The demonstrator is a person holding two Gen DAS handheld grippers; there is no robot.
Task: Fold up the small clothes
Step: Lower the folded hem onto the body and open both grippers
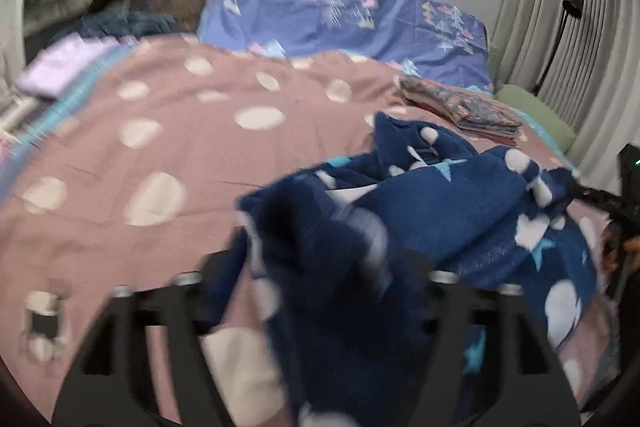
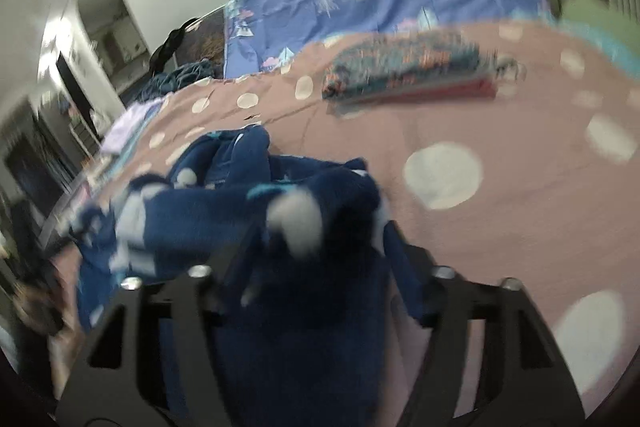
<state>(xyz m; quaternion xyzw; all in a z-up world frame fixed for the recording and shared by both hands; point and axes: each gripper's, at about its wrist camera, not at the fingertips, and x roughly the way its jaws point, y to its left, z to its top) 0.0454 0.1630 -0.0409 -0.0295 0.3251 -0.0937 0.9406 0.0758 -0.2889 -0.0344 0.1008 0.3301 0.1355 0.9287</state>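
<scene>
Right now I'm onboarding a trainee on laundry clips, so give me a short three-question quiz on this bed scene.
1. True or false: the navy garment lies neatly folded flat.
2. What already sits folded on the pink polka-dot bedspread, toward the blue pillow?
A. a stack of patterned clothes
B. a pair of shoes
C. a book
3. Fill in: fabric lies between the jaws of the left gripper and the right gripper, and both stand ____.

Key: 1 false; 2 A; 3 open.
</scene>
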